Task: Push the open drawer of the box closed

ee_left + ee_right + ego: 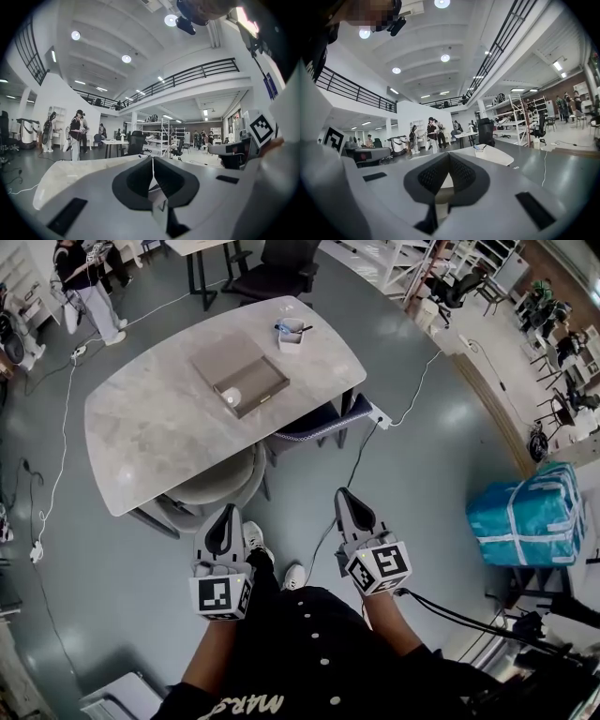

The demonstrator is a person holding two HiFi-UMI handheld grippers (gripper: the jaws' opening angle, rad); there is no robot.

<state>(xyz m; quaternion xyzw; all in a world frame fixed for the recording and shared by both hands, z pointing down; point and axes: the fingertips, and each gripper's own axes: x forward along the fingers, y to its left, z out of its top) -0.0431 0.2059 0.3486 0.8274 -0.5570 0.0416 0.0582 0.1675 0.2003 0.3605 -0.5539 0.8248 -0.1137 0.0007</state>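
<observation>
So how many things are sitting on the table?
2. A flat grey box, its drawer open, sits near the middle of the table. A small white cup with pens stands by the far edge. A little white thing lies inside the drawer.

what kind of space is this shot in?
Probably a large open-plan lab or workshop hall: a railed mezzanine overhead, metal shelving racks, an office chair, and cables trailing across a grey floor.

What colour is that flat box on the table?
Grey-brown box, clearest in the head view.
</observation>
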